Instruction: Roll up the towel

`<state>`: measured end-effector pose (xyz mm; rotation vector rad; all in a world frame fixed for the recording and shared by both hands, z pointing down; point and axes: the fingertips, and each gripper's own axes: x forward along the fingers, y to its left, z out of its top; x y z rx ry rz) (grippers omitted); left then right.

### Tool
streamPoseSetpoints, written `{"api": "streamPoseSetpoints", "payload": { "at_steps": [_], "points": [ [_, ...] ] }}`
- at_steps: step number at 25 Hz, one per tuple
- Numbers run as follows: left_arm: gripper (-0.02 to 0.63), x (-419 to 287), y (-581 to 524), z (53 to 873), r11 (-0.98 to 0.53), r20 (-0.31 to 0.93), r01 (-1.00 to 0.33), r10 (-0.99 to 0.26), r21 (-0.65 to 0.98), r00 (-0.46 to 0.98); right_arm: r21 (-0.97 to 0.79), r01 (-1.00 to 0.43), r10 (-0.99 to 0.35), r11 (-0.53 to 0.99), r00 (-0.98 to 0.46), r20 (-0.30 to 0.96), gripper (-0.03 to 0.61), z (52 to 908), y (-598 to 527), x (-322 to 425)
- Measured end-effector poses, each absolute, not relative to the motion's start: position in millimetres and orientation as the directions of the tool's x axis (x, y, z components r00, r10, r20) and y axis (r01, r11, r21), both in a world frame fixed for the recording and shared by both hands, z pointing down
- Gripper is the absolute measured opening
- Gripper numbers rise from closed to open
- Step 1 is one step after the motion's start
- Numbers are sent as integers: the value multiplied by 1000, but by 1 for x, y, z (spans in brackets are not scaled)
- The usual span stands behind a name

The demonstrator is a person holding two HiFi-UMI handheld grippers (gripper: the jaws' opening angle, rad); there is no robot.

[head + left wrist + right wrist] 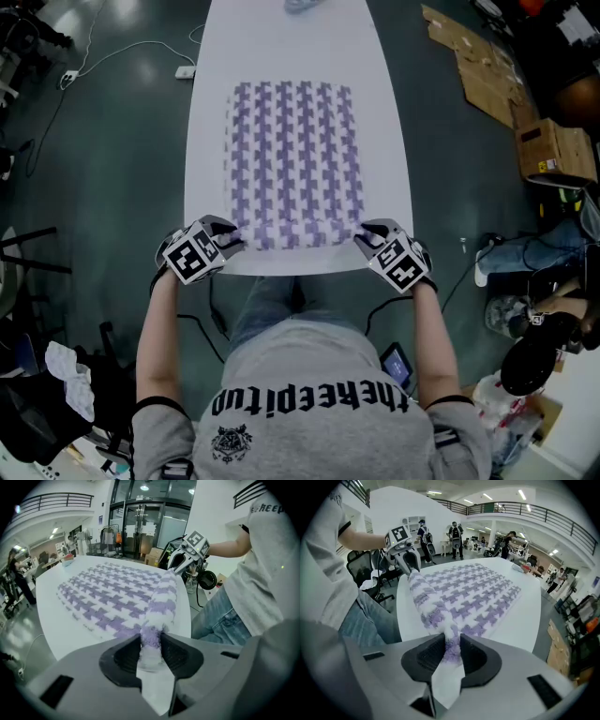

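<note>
White lettering ran across the person's grey shirt [314, 398], upside down in the head view and not surely readable. Black-and-white square markers covered each gripper's cube. The purple-and-white houndstooth towel [293, 164] lay flat on a long white table [394, 141], its near edge rolled. The left gripper [232, 243] and right gripper [364, 240] each pinched 1 end of that roll. Below was dark glossy floor [112, 141], with cardboard boxes [553, 150] at the right.
</note>
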<state>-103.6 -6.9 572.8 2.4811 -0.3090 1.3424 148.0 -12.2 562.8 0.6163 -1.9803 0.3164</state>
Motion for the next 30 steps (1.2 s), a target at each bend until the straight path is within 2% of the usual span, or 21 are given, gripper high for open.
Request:
{"api": "streamPoseSetpoints", "payload": {
  "at_steps": [13,20,30],
  "points": [
    [110,-107,-55,578,-899,849,-414,-105,141,519,111,-562,-338,820,-318,886,84,570,-61,147],
    [110,-88,-63,576,-890,858,-441,-130,120,496,147,-565,-362,812,-290,886,86,569,-68,167],
    [121,-86,-58,547,-914,835,-403,-190,41,516,152,-574,-394,805,-324,860,92,539,-68,168]
  ]
}}
